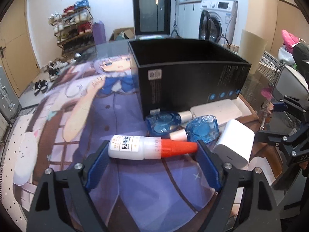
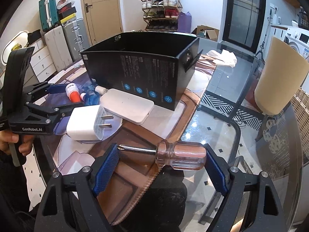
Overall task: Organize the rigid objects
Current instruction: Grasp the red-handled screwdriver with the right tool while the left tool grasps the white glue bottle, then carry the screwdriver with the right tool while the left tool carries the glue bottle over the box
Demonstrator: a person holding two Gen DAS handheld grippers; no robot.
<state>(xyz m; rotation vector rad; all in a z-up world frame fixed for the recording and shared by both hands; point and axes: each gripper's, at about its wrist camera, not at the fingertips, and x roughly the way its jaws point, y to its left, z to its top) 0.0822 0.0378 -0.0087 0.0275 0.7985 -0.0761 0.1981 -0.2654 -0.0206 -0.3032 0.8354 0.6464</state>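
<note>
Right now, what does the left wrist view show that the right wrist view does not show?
Only the left wrist view: the left gripper closed end to end on the white bottle with the orange cap, and a second blue bottle.

Only the right wrist view: the right gripper holding the screwdriver lengthwise, and the charger's prongs.

Both: the black box, the white charger and the flat white case.

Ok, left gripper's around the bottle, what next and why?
Probably lift the bottle straight up: the left gripper seems to press on both its ends, and the open box stands just behind it.
</note>
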